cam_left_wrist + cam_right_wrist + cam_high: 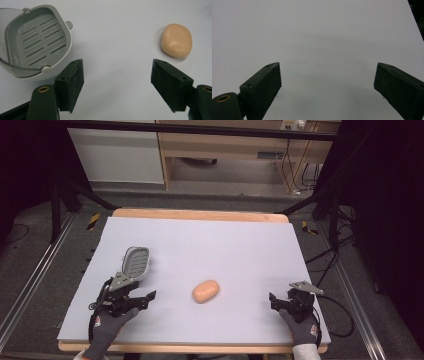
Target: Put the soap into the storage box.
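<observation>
A peach-coloured oval soap bar (205,291) lies near the middle of the white sheet; the left gripper view has the soap (176,40) at its upper right. A grey slotted soap dish (136,262) with a clear lid sits at the left, and that dish (37,41) is at the upper left of the left gripper view. My left gripper (139,296) stands open just below the dish, empty, and the left gripper (117,67) points between dish and soap. My right gripper (286,298) is open over bare sheet at the right, and the right gripper (327,75) holds nothing.
The white sheet (210,245) covers a wooden table (200,214). Black frame legs, cables and a wooden cabinet (225,150) stand beyond the far edge. A cable (335,320) trails off the right side.
</observation>
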The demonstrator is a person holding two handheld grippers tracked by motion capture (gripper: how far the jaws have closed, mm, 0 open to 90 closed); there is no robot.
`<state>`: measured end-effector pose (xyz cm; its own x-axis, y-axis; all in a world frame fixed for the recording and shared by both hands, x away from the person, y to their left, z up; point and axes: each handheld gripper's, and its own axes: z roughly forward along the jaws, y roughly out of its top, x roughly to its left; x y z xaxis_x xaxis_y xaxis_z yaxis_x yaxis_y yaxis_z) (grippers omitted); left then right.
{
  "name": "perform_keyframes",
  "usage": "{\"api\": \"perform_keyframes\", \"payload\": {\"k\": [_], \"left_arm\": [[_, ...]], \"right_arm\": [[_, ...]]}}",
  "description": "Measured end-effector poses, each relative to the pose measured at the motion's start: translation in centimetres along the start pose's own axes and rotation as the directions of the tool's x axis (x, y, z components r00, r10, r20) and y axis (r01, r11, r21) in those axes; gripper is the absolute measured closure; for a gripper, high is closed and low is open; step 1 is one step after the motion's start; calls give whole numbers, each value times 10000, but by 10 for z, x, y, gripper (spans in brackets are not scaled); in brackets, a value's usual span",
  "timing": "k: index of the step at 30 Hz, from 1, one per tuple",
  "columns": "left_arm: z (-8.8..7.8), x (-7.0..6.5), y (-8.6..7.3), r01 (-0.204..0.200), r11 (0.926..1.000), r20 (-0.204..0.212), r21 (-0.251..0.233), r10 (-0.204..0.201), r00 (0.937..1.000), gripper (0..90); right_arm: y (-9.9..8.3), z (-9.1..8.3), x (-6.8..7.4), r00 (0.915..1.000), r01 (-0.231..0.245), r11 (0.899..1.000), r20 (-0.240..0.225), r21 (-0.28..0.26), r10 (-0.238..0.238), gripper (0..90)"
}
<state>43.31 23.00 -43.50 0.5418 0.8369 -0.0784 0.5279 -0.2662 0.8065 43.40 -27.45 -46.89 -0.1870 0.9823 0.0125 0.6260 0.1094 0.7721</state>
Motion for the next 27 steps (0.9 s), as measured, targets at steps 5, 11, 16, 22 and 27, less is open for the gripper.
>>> {"api": "perform_keyframes", "payload": {"k": [5, 11, 16, 22, 27], "left_arm": [[5, -8, 9, -299, 9994, 231, 155, 296, 9993, 247], [12, -18, 24, -577, 9982, 496, 169, 568, 9972, 238], [19, -30, 35, -805, 9966, 717, 178, 790, 9943, 234], [29, -42, 45, -1050, 9940, 964, 320, 1015, 9902, 231], [37, -51, 51, -1183, 9922, 1123, 383, 1134, 9872, 229]], "right_arm": [[0, 0, 1, 10000, 41, 10000, 7, -5, -41, 74], [1, 0, 1, 9999, 138, 9999, 3, -13, -138, 72], [1, 0, 2, 9999, 121, 9999, 12, 14, -121, 72], [1, 0, 3, 9999, 133, 9999, -41, 14, -133, 72], [2, 0, 3, 9999, 138, 9999, -46, 10, -138, 71]]}}
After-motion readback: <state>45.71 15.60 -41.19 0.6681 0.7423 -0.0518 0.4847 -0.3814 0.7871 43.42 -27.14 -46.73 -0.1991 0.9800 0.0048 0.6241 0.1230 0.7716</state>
